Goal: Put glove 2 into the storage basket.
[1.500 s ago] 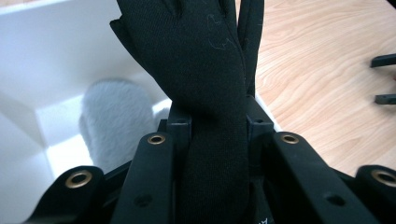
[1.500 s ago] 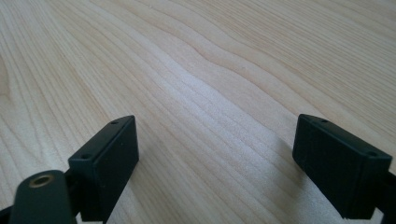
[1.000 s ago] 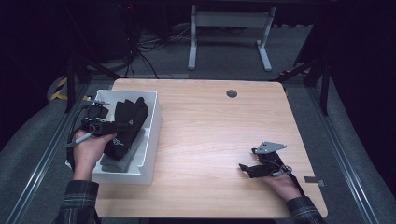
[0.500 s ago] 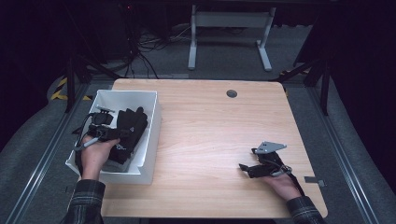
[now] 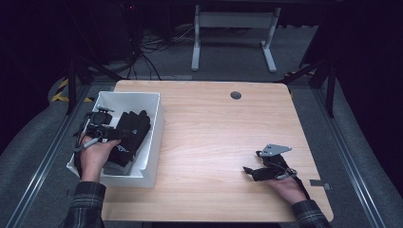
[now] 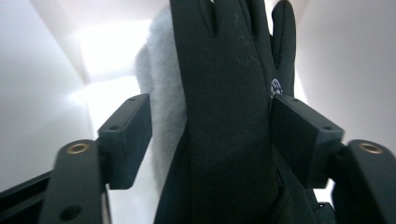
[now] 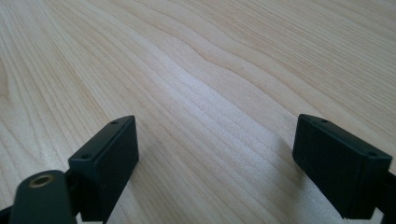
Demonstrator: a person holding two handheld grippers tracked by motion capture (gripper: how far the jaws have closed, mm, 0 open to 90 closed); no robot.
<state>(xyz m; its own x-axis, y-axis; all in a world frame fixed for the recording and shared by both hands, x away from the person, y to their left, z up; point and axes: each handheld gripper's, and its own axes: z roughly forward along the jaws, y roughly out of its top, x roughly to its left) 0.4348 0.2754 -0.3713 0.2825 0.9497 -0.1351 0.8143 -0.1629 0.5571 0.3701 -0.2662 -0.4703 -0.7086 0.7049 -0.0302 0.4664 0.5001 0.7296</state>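
Since a second ago, the left tool [image 5: 124, 135] has been sliding a little toward the person's end of the white bin [image 5: 153, 142], and its jaws have just been opening, with the black glove [image 6: 229, 112] lying between them. In the left gripper view, one pad is standing clear of the glove with pale fleece showing in the gap, while the other pad is sitting right at the glove's edge, so the tool is reading as open rather than clamped.

Inside the bin, the black glove [image 5: 132, 128] is lying lengthwise against the wall nearest the middle of the surface [image 5: 214, 128], fingers pointing to the bin's far end. White walls are rising close on both sides of the left tool, leaving little sideways room; the way out is upward. The bin itself is sitting at the left edge of the surface, overhanging it slightly.

Smooth dark fabric is covering the glove, with a small white logo near one finger and a light grey fleecy lining showing along one side.

Well away from the bin, the right tool [image 5: 254, 172] is resting low over bare wood near the right front corner, jaws spread wide with nothing between them.
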